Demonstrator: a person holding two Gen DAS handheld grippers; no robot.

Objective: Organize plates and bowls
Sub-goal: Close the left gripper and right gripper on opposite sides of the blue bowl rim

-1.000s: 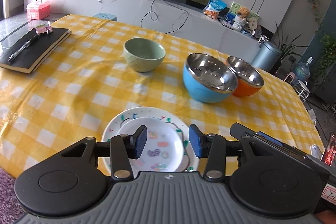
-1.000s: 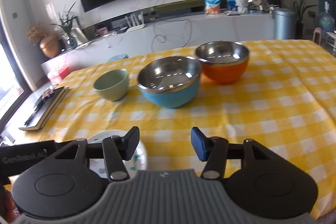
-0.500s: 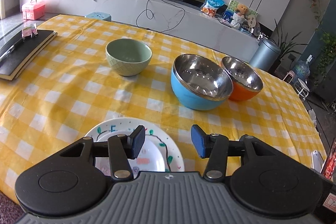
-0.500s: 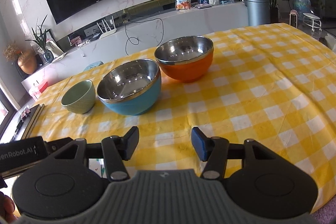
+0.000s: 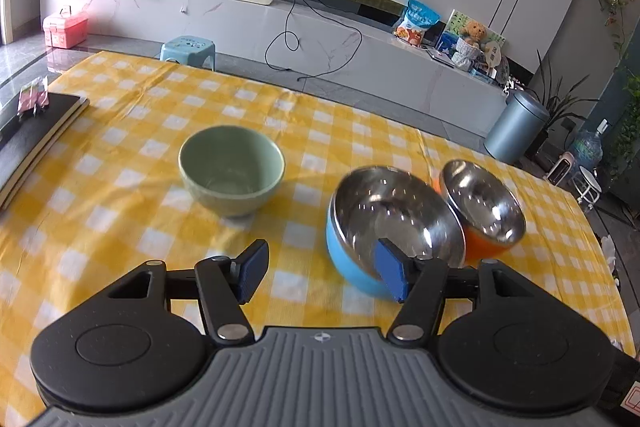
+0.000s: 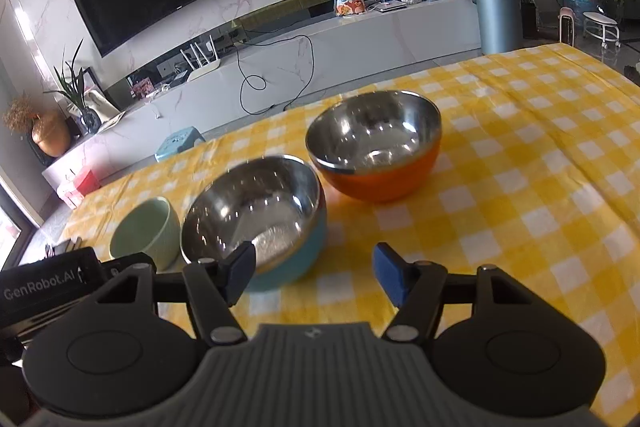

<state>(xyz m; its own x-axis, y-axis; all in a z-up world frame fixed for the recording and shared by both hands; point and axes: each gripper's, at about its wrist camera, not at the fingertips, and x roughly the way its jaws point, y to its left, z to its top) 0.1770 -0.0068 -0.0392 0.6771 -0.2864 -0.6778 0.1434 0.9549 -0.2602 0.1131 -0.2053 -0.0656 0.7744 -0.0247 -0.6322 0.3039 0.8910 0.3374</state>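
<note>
A green ceramic bowl [image 5: 231,171] stands on the yellow checked tablecloth [image 5: 120,167], ahead and left of my left gripper [image 5: 322,277], which is open and empty. A blue steel-lined bowl [image 5: 392,227] is just beyond its right finger, touching an orange steel-lined bowl [image 5: 486,207] behind. In the right wrist view my right gripper [image 6: 314,275] is open and empty, just short of the blue bowl [image 6: 256,215], with the orange bowl [image 6: 376,155] farther ahead and the green bowl [image 6: 146,231] at the left. The plates are out of view.
A black notebook [image 5: 36,131] lies at the table's left edge. The left gripper's body [image 6: 48,287] shows at the right wrist view's left edge. Beyond the table are a blue stool [image 5: 188,49], a TV counter and a grey bin [image 5: 518,127].
Both grippers have moved forward toward the bowls. The painted plates under the left gripper have dropped out of view. Both jaws stay open.
</note>
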